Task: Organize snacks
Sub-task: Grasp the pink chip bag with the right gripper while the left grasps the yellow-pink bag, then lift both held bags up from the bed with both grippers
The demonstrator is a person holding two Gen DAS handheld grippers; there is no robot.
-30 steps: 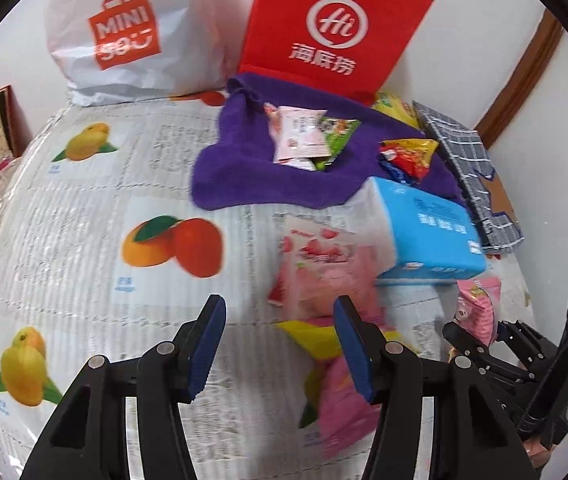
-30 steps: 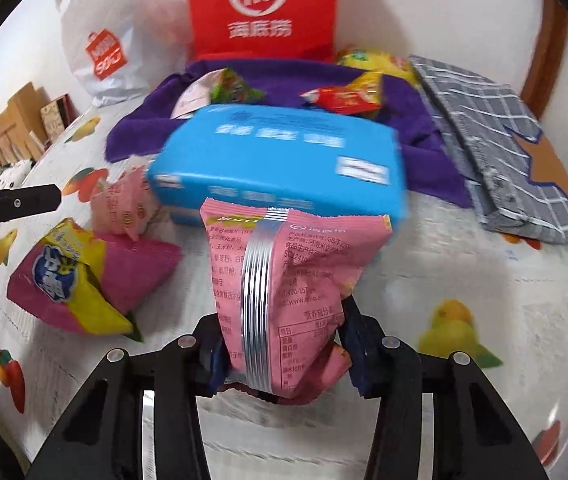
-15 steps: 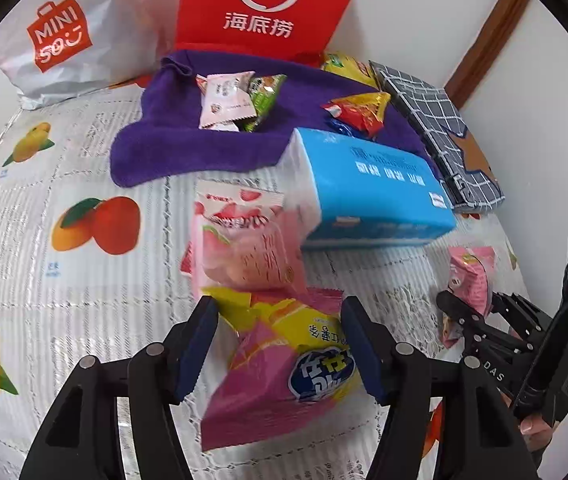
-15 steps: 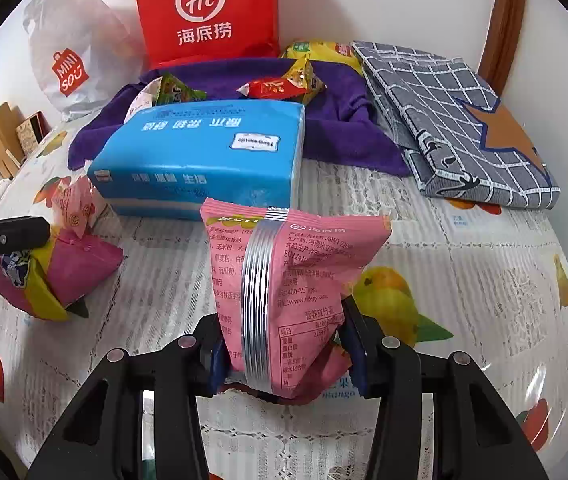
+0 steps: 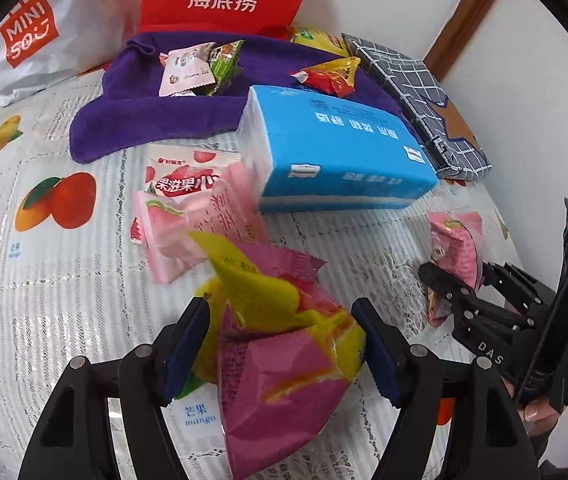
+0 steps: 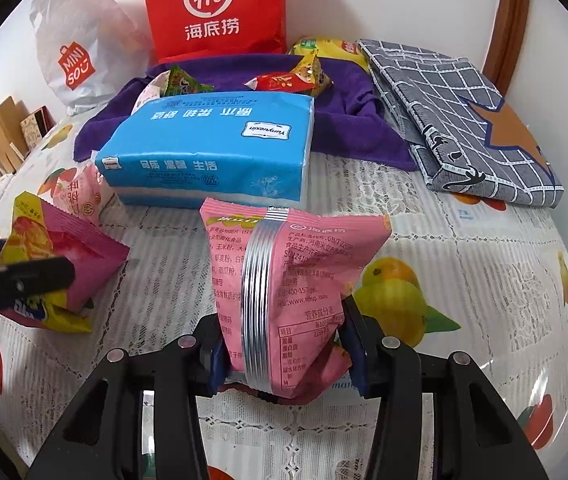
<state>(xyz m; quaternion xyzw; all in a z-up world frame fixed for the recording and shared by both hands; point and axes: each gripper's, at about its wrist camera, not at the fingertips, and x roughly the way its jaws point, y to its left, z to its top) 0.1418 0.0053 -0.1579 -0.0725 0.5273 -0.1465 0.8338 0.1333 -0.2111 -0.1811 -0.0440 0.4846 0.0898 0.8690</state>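
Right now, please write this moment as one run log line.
left hand-held gripper: opening around magenta chip bag | right hand-held gripper: shut on pink snack bag

Open table (image 6: 464,240) right of the blue tissue pack (image 6: 211,152); left side crowded with snack bags (image 5: 187,216); folded checked cloth (image 6: 464,120) behind.

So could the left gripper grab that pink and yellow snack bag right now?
Probably yes. The left gripper has its jaws opening, one on either side of the pink and yellow snack bag, with nothing lying on top of it. The pads seem not to press it yet.
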